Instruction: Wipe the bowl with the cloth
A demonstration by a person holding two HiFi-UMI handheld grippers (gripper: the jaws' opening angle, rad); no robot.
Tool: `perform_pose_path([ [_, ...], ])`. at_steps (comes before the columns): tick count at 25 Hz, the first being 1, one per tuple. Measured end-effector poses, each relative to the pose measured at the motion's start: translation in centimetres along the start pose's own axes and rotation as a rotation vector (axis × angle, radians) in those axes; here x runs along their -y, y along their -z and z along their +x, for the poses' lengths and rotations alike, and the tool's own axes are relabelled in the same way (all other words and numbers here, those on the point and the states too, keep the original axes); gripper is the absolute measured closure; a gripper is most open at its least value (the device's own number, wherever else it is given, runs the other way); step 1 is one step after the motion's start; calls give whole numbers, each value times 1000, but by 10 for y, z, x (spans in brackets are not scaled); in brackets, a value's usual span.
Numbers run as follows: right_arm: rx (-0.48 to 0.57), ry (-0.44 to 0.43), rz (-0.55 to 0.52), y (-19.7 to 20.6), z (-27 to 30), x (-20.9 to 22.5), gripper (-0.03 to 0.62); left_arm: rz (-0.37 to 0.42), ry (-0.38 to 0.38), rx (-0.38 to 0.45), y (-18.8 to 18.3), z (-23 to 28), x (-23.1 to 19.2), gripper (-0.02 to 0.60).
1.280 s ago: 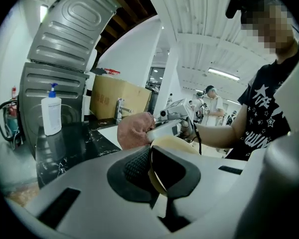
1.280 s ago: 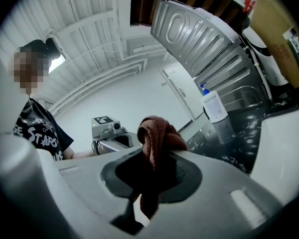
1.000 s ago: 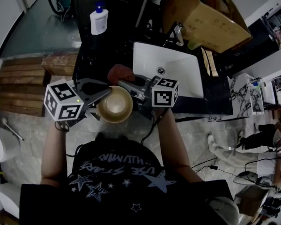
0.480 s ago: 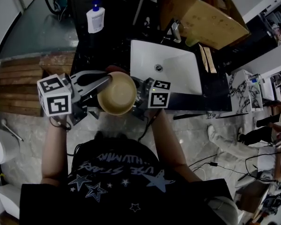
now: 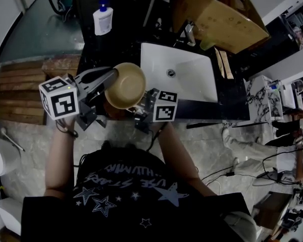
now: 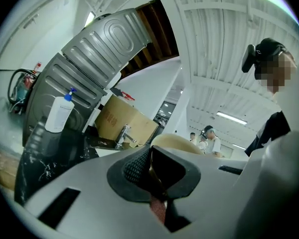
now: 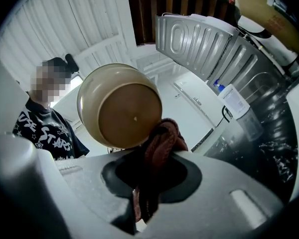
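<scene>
A tan bowl point(image 5: 125, 84) hangs tilted in the air in front of the counter. My left gripper point(image 5: 112, 77) is shut on its rim; in the left gripper view the rim sits between the pads point(image 6: 139, 166), with the bowl point(image 6: 177, 142) beyond. My right gripper point(image 5: 141, 109) is below the bowl, mostly hidden by it in the head view. It is shut on a reddish-brown cloth point(image 7: 162, 139), which presses against the outside of the bowl point(image 7: 120, 106) near its base. In the right gripper view the right gripper point(image 7: 148, 180) looks up at the bowl's underside.
A white sink point(image 5: 184, 79) with a faucet point(image 5: 190, 34) is set in the black counter point(image 5: 98, 59) just beyond the bowl. A white soap bottle point(image 5: 102, 20) stands at the back left, a cardboard box point(image 5: 217, 14) at the back right. Wooden planks point(image 5: 20, 92) lie to the left.
The bowl has risen, tilted and moved further over the counter with the left gripper. The right gripper has slid down and left under it. The cloth behind the bowl is now hidden in the head view.
</scene>
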State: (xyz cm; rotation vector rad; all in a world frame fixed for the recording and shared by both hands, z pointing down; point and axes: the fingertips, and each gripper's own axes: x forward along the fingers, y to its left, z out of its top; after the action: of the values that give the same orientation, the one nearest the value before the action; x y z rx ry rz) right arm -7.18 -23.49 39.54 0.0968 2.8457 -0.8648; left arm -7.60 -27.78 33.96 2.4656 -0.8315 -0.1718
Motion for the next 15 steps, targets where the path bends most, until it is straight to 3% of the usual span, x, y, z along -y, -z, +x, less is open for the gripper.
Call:
perform_pose_path([
  [8, 9, 3, 31, 6, 1, -1, 531, -26, -89, 19, 1, -2, -19, 561],
  [15, 10, -39, 72, 12, 3, -8, 531, 5, -170, 24, 3, -8, -41, 560],
])
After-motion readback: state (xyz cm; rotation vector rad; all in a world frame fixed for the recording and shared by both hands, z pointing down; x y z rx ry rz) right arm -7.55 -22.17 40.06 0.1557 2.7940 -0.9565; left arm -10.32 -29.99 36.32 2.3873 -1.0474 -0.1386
